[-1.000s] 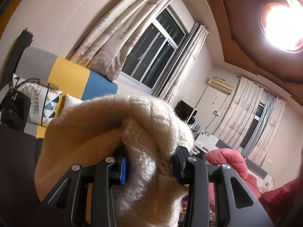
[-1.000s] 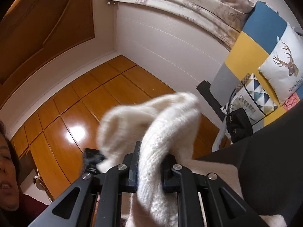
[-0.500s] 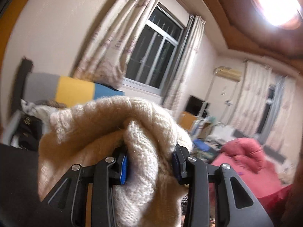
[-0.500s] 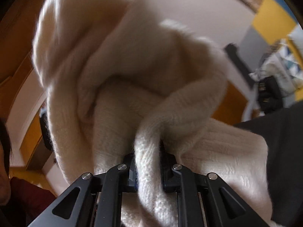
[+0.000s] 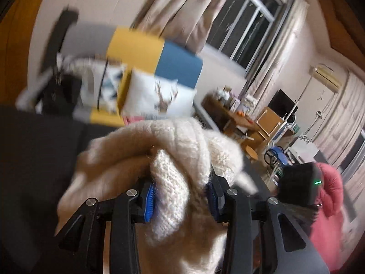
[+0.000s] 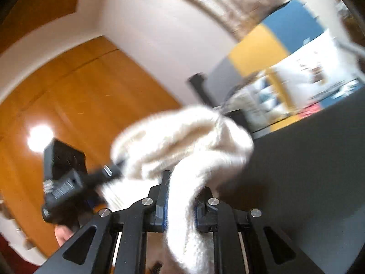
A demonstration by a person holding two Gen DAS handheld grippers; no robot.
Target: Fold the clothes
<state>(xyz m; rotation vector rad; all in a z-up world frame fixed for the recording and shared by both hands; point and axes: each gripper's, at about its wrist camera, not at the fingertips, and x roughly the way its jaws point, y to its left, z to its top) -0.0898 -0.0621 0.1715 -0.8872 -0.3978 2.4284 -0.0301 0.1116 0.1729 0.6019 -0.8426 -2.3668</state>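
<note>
One cream knitted garment [image 5: 182, 159] is clamped in two grippers, the left gripper [image 5: 180, 194] and the right gripper [image 6: 180, 205]. Beyond the left gripper lie two cushions [image 5: 159, 96], one black bag [image 5: 59, 91] and one red jacket [image 5: 328, 205].

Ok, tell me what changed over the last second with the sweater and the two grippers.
Both views have tilted downward: ceiling and lamp are gone, the dark surface fills more of the frame. The bunched cream sweater comes down with them. Unchanged: left gripper and right gripper stay clamped on it.
</note>
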